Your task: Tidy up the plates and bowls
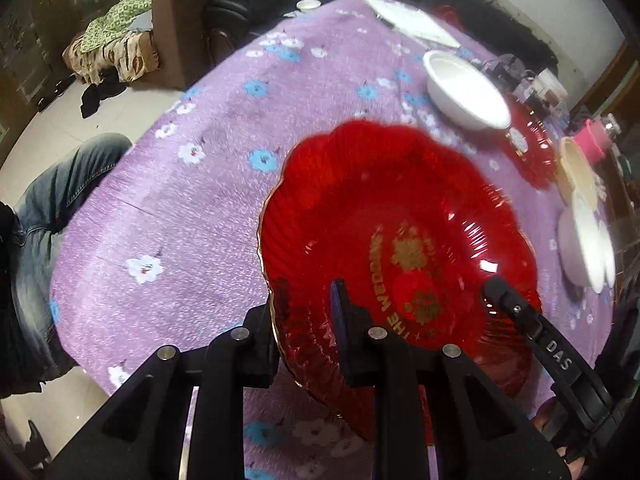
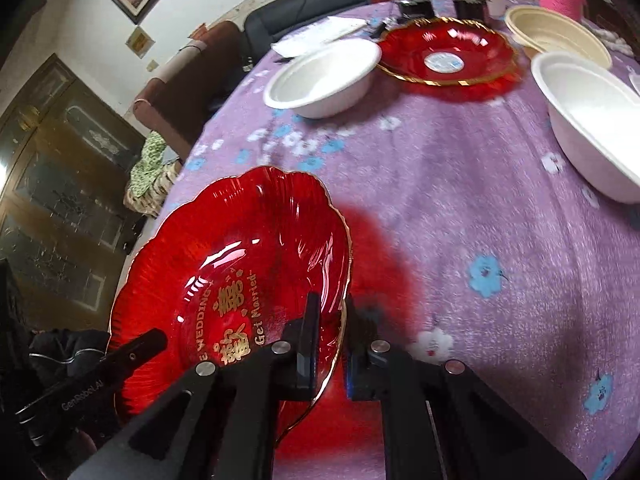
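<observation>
Both grippers, left (image 1: 310, 312) & right (image 2: 332, 344), clamped on opposite rims of red plate (image 1: 384, 216), carried above purple cloth, near-side of second red plate (image 2: 448, 56); next, prob. stack it there.

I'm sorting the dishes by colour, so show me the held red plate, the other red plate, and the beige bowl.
held red plate (image 2: 240, 248): right wrist view, on its ribbed inner slope.
other red plate (image 2: 472, 46): right wrist view, on its inner surface.
beige bowl (image 2: 560, 38): right wrist view, on its inside.
</observation>
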The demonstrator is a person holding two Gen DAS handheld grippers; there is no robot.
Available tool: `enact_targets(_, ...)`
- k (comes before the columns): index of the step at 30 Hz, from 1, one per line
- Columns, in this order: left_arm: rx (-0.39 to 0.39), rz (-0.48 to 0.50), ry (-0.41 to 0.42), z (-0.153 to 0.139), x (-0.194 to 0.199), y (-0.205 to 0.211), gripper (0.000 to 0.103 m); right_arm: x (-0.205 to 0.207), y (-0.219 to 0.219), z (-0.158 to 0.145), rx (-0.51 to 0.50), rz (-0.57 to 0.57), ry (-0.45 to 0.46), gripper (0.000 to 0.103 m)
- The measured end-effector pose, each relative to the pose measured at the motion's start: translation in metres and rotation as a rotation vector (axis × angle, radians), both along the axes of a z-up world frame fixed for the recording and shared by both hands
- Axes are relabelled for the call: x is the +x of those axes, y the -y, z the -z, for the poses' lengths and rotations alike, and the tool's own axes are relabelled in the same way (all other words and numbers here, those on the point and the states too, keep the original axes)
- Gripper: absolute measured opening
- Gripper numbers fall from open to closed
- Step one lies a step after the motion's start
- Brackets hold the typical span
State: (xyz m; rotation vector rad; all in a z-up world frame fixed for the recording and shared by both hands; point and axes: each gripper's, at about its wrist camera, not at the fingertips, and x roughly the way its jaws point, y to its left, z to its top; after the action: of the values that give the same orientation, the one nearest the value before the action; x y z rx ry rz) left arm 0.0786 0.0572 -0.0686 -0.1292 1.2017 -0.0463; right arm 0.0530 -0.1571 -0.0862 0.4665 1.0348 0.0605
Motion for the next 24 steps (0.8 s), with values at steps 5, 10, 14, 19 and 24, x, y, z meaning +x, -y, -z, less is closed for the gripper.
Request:
enact_targets(5, -0.002, -0.009, -0.031, 0.014, 0.004, 0.002, 0.023, 0.006, -0.001, 0.01, -0.004, -0.019, -0.005, 0.024)
enact_targets(10, -0.022, -0.019, 0.025, -0.001, -0.009, -0.008, 0.026, -0.001, 0.009, -0.001, 0.015, -0.018, 0.045, 0.067)
enact_targets(14, 0.028, -0.042, 0.141, -0.017, -0.032, -0.022, 0.039, -0.013, 0.029, -0.01, 0.014, 0.011, 0.093, 0.067)
enact_targets(19, 0.011, -0.051, 0.174, -0.024, -0.062, -0.045, 0.043, -0.034, 0.069, -0.017, 0.008, 0.08, 0.142, 0.067)
enact_targets(24, 0.0, -0.017, 0.266, -0.058, -0.085, -0.059, 0.043, -0.046, 0.12, -0.039, -0.004, 0.152, 0.182, 0.068)
